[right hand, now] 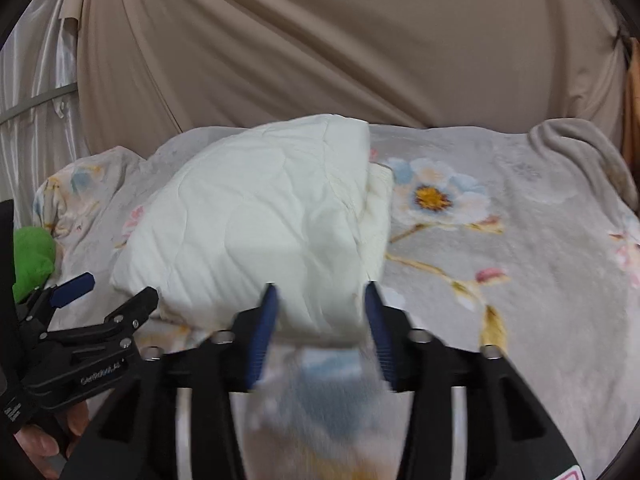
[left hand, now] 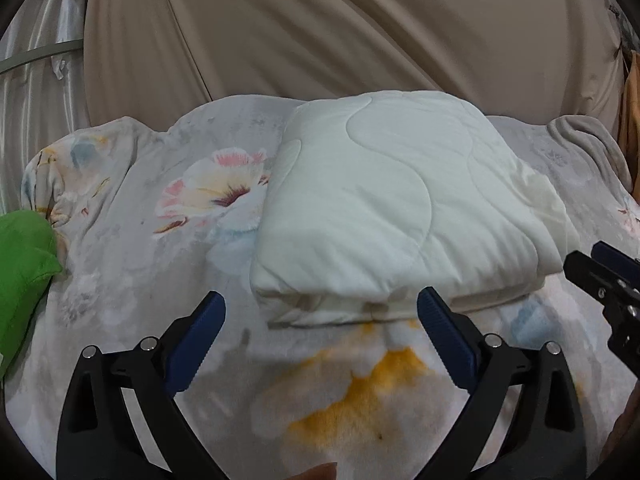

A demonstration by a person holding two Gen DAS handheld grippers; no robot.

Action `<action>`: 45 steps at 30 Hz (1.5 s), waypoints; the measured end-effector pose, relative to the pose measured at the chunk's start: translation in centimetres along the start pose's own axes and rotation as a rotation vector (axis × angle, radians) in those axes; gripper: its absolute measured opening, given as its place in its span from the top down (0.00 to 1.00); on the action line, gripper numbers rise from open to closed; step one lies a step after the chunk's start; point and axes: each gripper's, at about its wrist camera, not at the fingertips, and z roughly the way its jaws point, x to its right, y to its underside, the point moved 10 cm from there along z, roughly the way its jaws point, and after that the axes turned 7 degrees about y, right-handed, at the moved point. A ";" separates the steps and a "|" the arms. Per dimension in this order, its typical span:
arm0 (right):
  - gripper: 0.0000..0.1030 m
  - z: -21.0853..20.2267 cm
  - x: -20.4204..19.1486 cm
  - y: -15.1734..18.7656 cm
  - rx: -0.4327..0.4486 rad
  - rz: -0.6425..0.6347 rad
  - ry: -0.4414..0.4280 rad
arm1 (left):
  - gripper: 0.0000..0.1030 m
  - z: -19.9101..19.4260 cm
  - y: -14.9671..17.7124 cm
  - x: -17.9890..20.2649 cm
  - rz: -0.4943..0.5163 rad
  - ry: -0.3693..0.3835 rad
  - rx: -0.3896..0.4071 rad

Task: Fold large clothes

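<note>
Two grippers hover at the near edge of a folded white quilt [left hand: 392, 208], which fills the centre of the left wrist view and lies on a grey floral blanket [left hand: 168, 264] spread over the bed. The quilt is already a compact, layered rectangle, its stacked edges showing along the lower border, so the folding looks close to finished. The left gripper [left hand: 320, 320] sits at the bottom centre of its own frame with fingers spread wide and nothing between them, lined up with the quilt's near left corner but apart from it; that placement suits either a last tidy of the corner or a step away from the bundle. The right gripper [right hand: 320, 316] shows at the bottom centre of its view, its blue pads [right hand: 266, 320] parted on either side of the quilt's near right corner. The corner sits between them, yet motion blur hides whether the pads press the fabric, and a clear gap suggests they are released. A green cloth [left hand: 24, 268] lies at the left edge of the frame, well apart from the quilt, and a beige curtain [left hand: 340, 28] hangs across the upper half. No box, basket or other container appears in either view; the quilt simply rests on the blanket.
</note>
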 end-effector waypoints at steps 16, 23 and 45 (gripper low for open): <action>0.48 1.0 0.1 6.8 -0.127 0.012 0.028 | 0.05 -0.8 3.9 2.1 0.022 -0.077 -0.019; 0.47 1.4 -0.9 7.2 -0.139 -0.007 0.023 | 0.05 -0.4 4.1 2.4 0.036 -0.061 -0.027; 0.47 1.4 -1.0 7.2 -0.142 -0.018 0.065 | 0.05 0.0 4.2 2.5 0.050 -0.081 -0.036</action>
